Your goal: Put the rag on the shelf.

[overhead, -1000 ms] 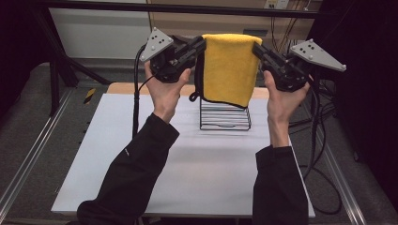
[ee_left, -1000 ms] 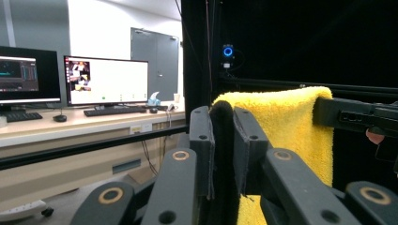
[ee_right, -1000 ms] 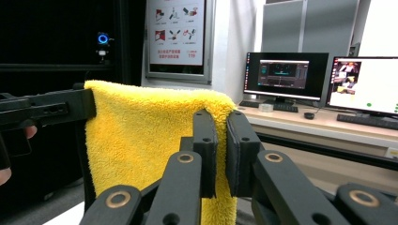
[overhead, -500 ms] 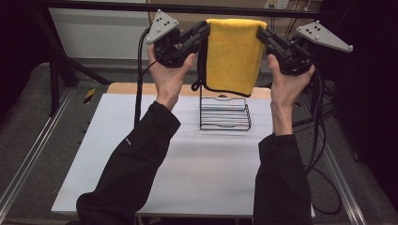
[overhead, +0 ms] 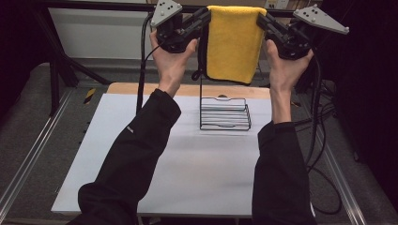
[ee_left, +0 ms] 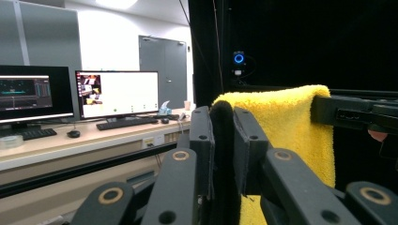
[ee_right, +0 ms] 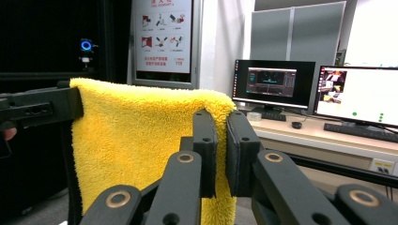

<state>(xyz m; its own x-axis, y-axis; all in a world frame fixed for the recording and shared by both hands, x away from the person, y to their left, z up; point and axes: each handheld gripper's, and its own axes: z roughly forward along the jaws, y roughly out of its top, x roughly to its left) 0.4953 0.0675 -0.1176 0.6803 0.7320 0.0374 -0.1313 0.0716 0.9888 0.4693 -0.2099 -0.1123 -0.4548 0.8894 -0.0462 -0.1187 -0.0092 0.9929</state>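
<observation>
A yellow towel (overhead: 233,42) hangs folded, stretched between both grippers high above the table. My left gripper (overhead: 205,18) pinches the towel's upper left corner, and my right gripper (overhead: 261,18) pinches its upper right corner. In the left gripper view the jaws are closed on the towel's (ee_left: 286,126) dark-edged fold. In the right gripper view the jaws clamp the towel (ee_right: 141,140) at its top edge. Below the towel, a black wire rack (overhead: 224,113) stands on the white table (overhead: 155,154), with the towel's lower edge well above it.
A wooden strip (overhead: 136,88) runs along the table's far edge. Cables (overhead: 319,122) trail down on the right past the table's side. Metal rails (overhead: 28,159) flank the table. Monitors (ee_left: 117,93) on a desk stand in the background.
Both hands have risen and moved away from me, carrying the towel higher above the wire rack. The grips have not changed.
</observation>
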